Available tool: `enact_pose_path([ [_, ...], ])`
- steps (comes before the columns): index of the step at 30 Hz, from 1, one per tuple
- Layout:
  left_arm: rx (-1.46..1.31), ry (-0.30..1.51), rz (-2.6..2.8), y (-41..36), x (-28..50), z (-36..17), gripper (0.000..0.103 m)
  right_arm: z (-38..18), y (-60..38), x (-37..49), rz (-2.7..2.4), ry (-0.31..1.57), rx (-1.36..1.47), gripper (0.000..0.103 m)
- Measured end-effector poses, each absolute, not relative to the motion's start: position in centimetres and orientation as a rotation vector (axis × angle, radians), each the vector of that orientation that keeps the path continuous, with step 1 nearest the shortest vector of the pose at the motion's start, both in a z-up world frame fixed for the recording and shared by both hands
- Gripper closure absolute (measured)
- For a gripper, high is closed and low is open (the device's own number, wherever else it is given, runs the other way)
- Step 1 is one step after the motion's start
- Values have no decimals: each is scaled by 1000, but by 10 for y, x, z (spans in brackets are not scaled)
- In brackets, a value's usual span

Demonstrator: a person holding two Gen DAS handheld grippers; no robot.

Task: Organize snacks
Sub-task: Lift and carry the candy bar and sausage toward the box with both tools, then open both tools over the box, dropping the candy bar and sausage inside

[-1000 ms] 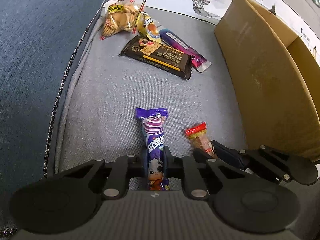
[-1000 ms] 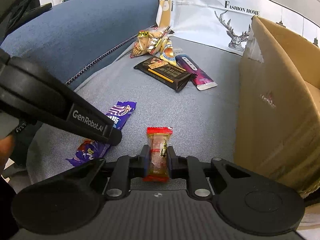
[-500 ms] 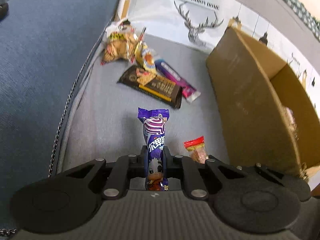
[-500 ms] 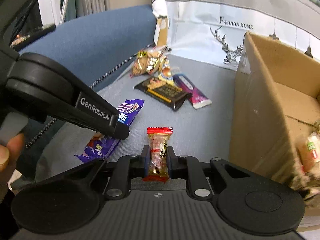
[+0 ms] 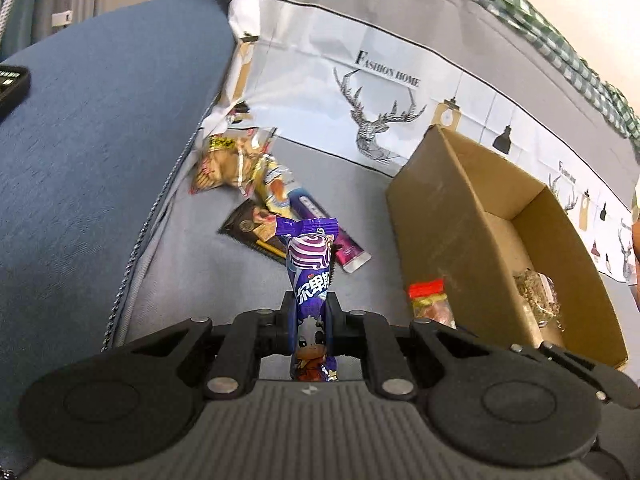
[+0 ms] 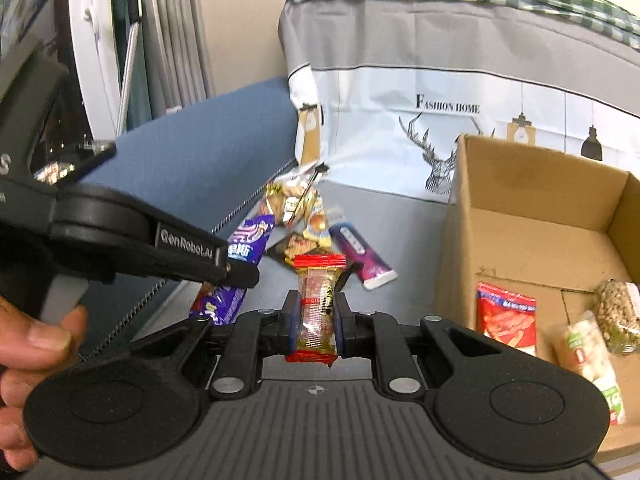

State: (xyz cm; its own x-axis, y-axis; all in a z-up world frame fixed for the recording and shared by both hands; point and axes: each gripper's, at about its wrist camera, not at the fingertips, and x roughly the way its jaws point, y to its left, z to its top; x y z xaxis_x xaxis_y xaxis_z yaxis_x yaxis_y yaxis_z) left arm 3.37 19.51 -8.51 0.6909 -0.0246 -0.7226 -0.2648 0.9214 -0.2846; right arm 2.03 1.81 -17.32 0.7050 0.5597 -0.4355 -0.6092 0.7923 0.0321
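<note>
My left gripper [image 5: 308, 316] is shut on a purple candy packet [image 5: 310, 264] and holds it up above the grey cushion. My right gripper [image 6: 316, 316] is shut on a small red-ended snack packet [image 6: 318, 300], also lifted; this packet shows in the left wrist view [image 5: 430, 300] beside the box. An open cardboard box [image 6: 532, 216] stands to the right with several snack packets [image 6: 506, 316] inside. Loose snacks lie on the cushion further back: a dark biscuit pack [image 5: 250, 226], a magenta bar [image 5: 348, 250] and a peanut bag [image 5: 224, 162].
A blue sofa arm [image 5: 92, 140] rises on the left. A grey cover printed with a deer [image 5: 380, 124] stands behind the cushion. The left gripper's body [image 6: 132, 240] and the holding hand [image 6: 36, 344] fill the left of the right wrist view.
Both grippers have risen from the cushion with their packets. The views now tilt up, and the inside of the box has come into sight.
</note>
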Motion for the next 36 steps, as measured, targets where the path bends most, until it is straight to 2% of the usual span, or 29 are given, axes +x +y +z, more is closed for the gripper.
enact_pose_path([
  [20, -354, 761, 121, 176, 40, -80, 89, -147, -14, 17, 647, 344, -96, 86],
  [36, -394, 598, 72, 150, 39, -57, 89, -137, -45, 21, 544, 275, -28, 86],
])
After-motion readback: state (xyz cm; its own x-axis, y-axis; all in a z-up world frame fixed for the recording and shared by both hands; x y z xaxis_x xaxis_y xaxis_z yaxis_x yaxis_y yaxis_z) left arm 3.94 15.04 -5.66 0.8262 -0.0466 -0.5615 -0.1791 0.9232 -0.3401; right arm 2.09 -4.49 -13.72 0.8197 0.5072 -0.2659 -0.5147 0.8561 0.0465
